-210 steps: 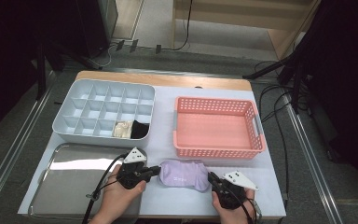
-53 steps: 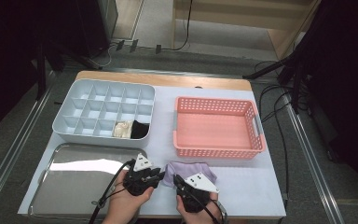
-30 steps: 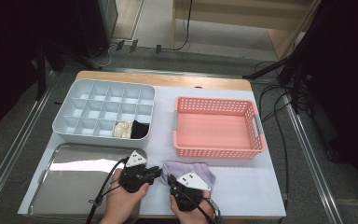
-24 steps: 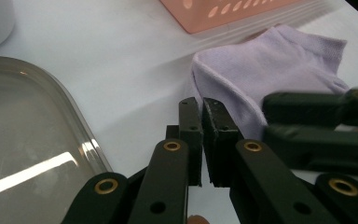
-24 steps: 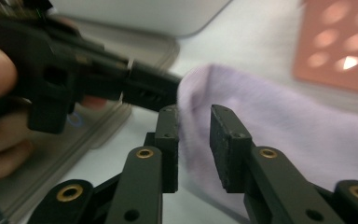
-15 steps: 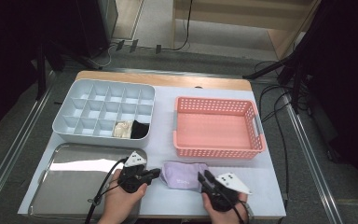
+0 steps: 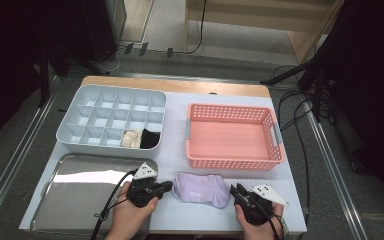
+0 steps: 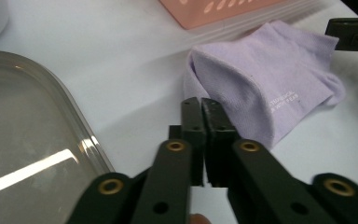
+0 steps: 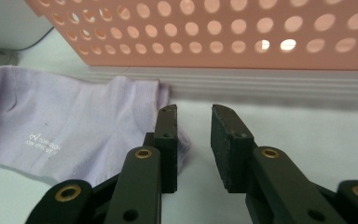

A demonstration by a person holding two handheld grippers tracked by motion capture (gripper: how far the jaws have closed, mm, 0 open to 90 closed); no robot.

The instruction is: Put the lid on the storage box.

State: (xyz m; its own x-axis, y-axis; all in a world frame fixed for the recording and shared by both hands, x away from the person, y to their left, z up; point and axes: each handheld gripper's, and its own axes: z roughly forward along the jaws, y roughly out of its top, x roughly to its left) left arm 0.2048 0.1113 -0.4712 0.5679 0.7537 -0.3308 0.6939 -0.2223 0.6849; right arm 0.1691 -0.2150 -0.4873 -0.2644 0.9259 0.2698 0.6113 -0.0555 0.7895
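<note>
A lavender sock [image 7: 201,188] lies flat on the white table near the front edge, just in front of the pink basket [image 7: 230,109]. My left gripper [image 7: 169,185] rests at the sock's left end. Its jaws [image 8: 201,103] are shut, tips against the near corner of the sock [image 8: 261,84], and I see no cloth between them. My right gripper [image 7: 235,190] is at the sock's right end. Its jaws [image 9: 193,114] have just been opening and now stand apart; the left one overlaps the edge of the sock [image 9: 74,121], and nothing is between the pads.
A steel tray [image 7: 50,175] lies at the front left, beside my left hand. Behind it a pale blue divided organizer [image 7: 112,107] holds a cream item [image 7: 130,138] and a black item [image 7: 150,139]. The basket wall [image 9: 237,32] rises close ahead of my right gripper.
My right gripper has moved right, from over the sock's middle to its right end, and its jaws have opened. The sock now lies stretched out. The left gripper has stayed in place.
</note>
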